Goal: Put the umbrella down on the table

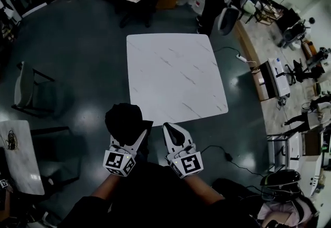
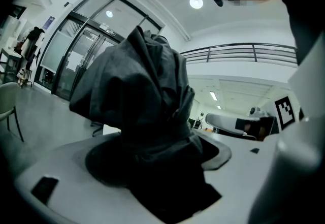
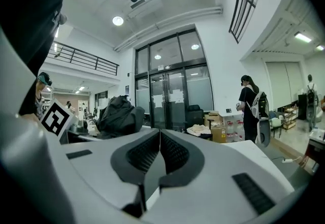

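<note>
Umbrella (image 1: 123,118) clamped in left gripper (image 1: 133,138), just short of the white table's (image 1: 176,74) near edge.
Bundled black fabric bulging up between the left jaws, not yet on the tabletop; right gripper (image 1: 171,130) just beside it, jaws pressed together on nothing.

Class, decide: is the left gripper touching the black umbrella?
Touching. In its own view, the left gripper is clamped on the umbrella, black fabric bulging out between the jaws.
</note>
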